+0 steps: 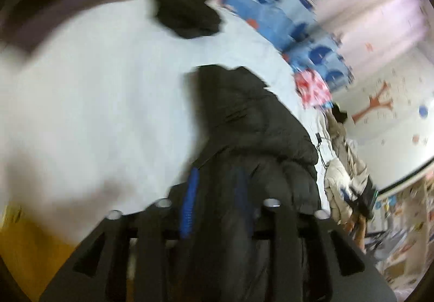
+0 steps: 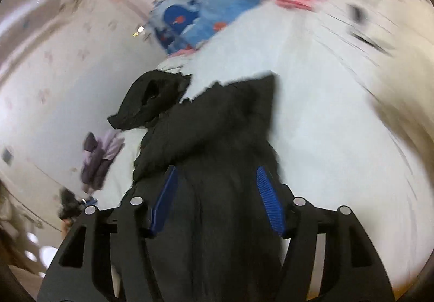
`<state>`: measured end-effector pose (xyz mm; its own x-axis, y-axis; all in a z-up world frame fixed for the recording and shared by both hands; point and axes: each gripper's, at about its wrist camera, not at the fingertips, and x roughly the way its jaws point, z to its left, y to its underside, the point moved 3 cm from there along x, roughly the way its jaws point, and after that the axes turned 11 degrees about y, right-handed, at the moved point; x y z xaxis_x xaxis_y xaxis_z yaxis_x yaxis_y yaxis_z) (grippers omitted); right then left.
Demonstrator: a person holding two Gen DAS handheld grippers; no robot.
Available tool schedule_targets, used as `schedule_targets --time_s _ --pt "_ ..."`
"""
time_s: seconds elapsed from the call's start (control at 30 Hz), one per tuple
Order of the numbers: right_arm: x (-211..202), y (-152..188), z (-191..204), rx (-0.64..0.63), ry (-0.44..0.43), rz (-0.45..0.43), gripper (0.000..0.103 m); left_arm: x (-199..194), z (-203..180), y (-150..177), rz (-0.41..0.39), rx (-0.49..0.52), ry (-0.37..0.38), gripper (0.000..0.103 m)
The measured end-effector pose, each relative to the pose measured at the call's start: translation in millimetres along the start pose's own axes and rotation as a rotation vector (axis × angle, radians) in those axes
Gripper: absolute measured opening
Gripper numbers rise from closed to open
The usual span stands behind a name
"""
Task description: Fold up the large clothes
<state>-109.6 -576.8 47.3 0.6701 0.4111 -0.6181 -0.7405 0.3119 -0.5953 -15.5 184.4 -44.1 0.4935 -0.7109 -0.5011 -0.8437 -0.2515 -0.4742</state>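
Observation:
A black padded jacket [image 1: 252,123] lies bunched on the white bed sheet [image 1: 108,85]. In the left wrist view my left gripper [image 1: 215,193] hovers over its near end, blue pads a little apart with black fabric between them; blur hides any contact. In the right wrist view my right gripper [image 2: 217,193] stands open wide, and the jacket [image 2: 217,117] fills the gap without the pads [image 2: 271,204] pressing it. A black sleeve end or hood [image 2: 152,101] sticks out to the left, and a black piece [image 1: 187,3] lies further up the sheet.
A blue patterned quilt [image 1: 271,3] and a pink cloth [image 1: 312,87] lie at the head of the bed. Beige coats [image 1: 341,166] are heaped at the right edge, a purple garment [image 2: 100,158] at the left edge. A yellow surface [image 1: 27,247] shows low left.

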Motion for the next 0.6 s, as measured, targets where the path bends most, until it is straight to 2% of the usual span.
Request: schedule_targets --time_s 0.07,0.1,0.17,0.23,0.27,0.3,0.33,0.37,0.43,0.47,0.53,0.57,0.6 --pt "57.5 -24.7 28.9 -0.058 0.032 -0.003 0.058 71.0 -19.9 -27.5 0.026 0.054 0.033 0.039" --pt "96.6 -38.6 43.5 -0.111 0.081 0.002 0.058 98.8 -24.0 -39.6 0.026 0.080 0.029 0.039" --pt "147.8 -46.1 51.9 -0.155 0.145 0.029 0.058 135.8 -35.6 -56.4 0.007 0.137 -0.005 0.039" --pt "194.6 -45.1 37.4 -0.181 0.322 0.074 0.058 177.8 -42.2 -70.9 -0.022 0.208 -0.059 0.042" --pt "209.4 -37.7 23.4 -0.188 0.372 0.103 0.058 201.2 -36.5 -76.3 -0.012 0.231 -0.103 0.049" --pt "229.3 -29.8 9.3 -0.168 0.365 0.153 0.058 220.6 -30.2 -79.8 0.015 0.240 -0.160 0.055" --pt "234.3 -27.5 -1.4 -0.142 0.332 0.168 0.058 235.9 -17.3 -78.9 0.070 0.242 -0.208 0.057" --pt "235.1 -27.5 -5.3 -0.137 0.319 0.181 0.057 258.2 -3.1 -74.3 0.150 0.237 -0.206 0.057" --pt "230.1 -32.2 -0.5 -0.167 0.352 0.208 0.056 259.3 -1.0 -71.6 0.159 0.241 -0.238 0.057" --pt "222.9 -37.6 5.9 -0.177 0.366 0.198 0.056 252.8 -9.2 -74.7 0.153 0.245 -0.259 0.057" --pt "209.3 -50.4 19.4 -0.204 0.339 0.132 0.057 238.4 -30.1 -81.5 0.098 0.298 -0.216 0.060" --pt "206.0 -58.9 23.4 -0.210 0.339 0.096 0.058 232.8 -42.5 -87.0 0.060 0.342 -0.221 0.071" --pt "205.9 -68.8 29.2 -0.200 0.341 0.059 0.059 230.7 -49.0 -90.8 0.026 0.368 -0.238 0.075"
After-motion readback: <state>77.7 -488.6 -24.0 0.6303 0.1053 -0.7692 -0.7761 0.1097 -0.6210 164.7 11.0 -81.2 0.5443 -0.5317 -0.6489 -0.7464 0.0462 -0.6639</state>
